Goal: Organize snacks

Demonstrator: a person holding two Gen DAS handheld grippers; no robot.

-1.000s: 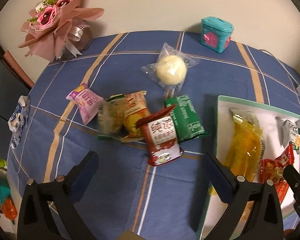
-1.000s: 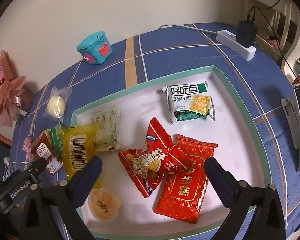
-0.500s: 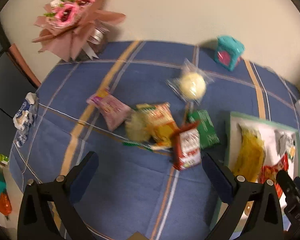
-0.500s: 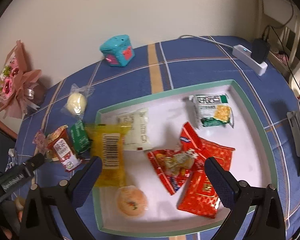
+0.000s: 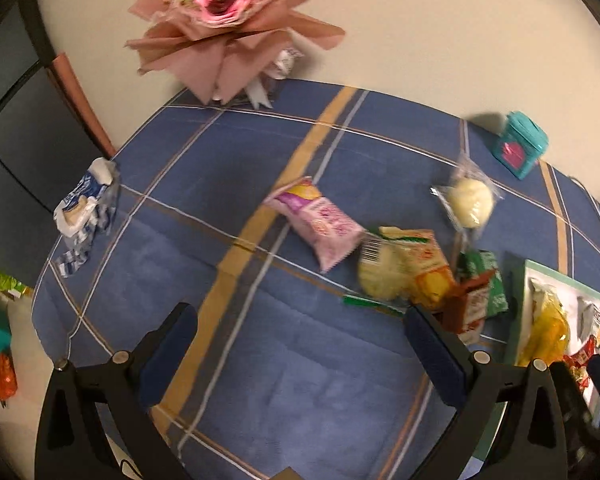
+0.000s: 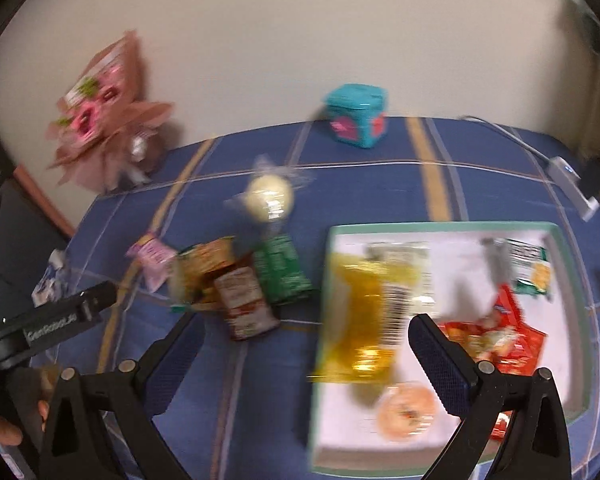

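The bench carries a tray already holding about 6 snacks; about 5 packets wait beside it. Both grippers, left and right, hover with fingers wide, empty.

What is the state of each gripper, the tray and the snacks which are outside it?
Left gripper: open, holds nothing.
Right gripper: open, holds nothing.
White tray with green rim: partly filled with packets.
Pink snack packet: sealed, lies on the blue cloth, outside the tray.
Round pale bun in clear wrapper: wrapped, outside the tray.
Red snack packet: on the cloth, overlaps neighbouring packets.
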